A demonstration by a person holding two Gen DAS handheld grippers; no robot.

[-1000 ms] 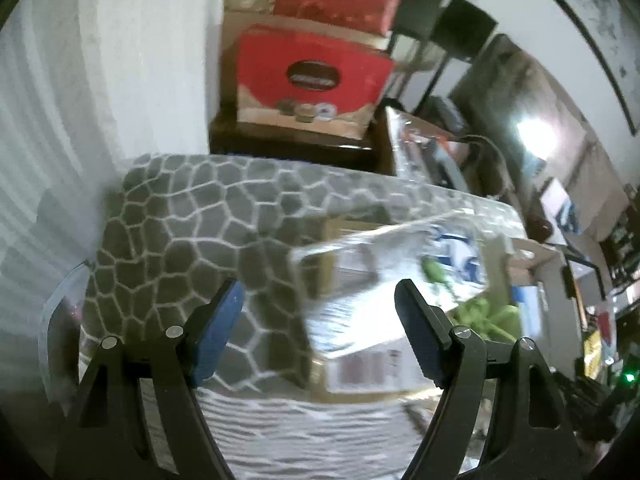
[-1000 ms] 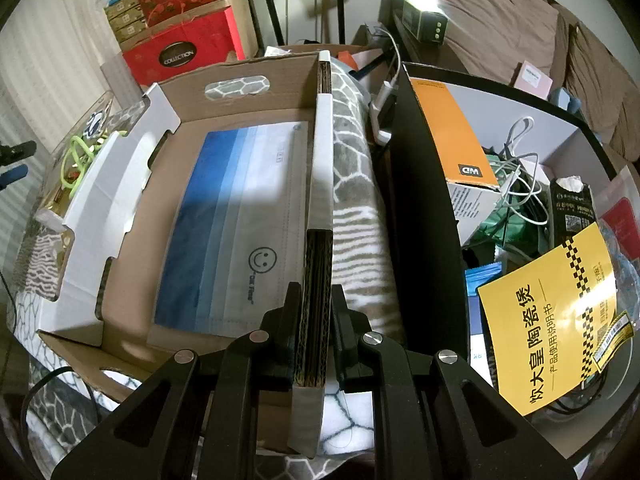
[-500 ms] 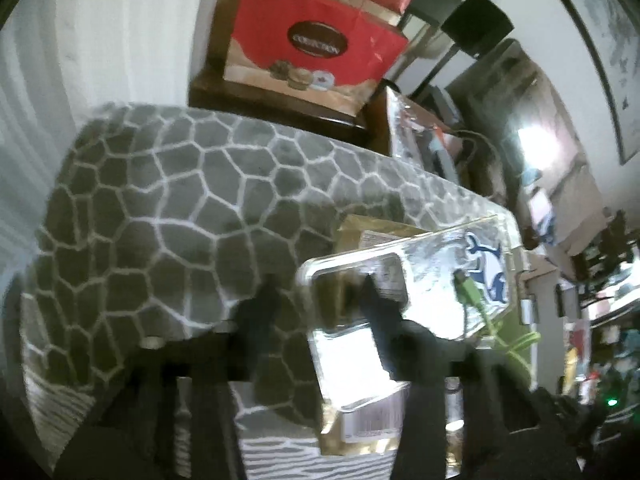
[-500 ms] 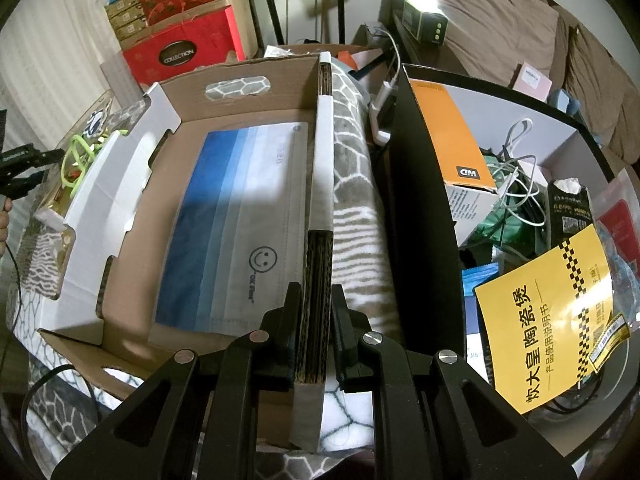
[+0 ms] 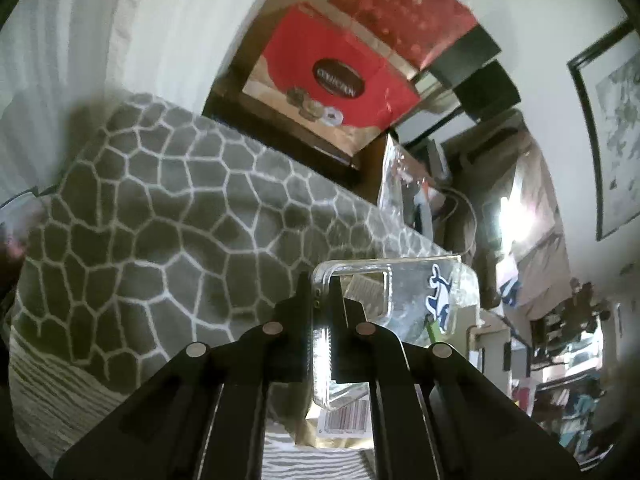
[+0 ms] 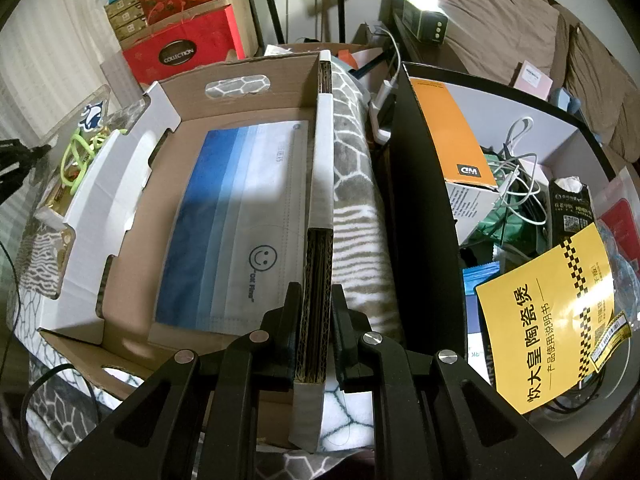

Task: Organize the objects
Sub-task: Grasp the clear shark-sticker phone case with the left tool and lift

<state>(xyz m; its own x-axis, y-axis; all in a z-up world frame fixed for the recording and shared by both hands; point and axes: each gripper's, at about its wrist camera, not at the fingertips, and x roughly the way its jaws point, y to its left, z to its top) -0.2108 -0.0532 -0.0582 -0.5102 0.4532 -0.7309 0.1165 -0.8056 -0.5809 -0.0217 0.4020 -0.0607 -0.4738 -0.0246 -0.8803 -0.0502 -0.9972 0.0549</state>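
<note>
The edge of a clear plastic phone case with a blue cartoon sticker (image 5: 400, 300) is pinched between the closed fingers of the left gripper (image 5: 320, 300), and the case is held tilted above a grey blanket with a white honeycomb pattern (image 5: 168, 216). Under the case, a gold-coloured packet with a barcode label (image 5: 346, 420) is seen lying on the blanket. In the right wrist view, the same case (image 6: 94, 114) is found just outside the left wall of an open brown cardboard box with white-faced flaps (image 6: 120, 184), beside a loop of lime-green cord (image 6: 80, 152). The right wall of that box is clamped by the narrowed fingers of the right gripper (image 6: 316, 300), the corrugated edge being gripped between them. A flat pack of blue-and-white face masks printed with a smiley face (image 6: 236, 224) is laid on the box floor. To the right, a black-walled bin (image 6: 424, 208) is filled with an orange box (image 6: 452, 132), white cables (image 6: 516, 168) and a yellow leaflet with black Chinese characters (image 6: 548, 316). A red carton labelled COLLECTION (image 6: 180, 54) is stacked in the background.
</note>
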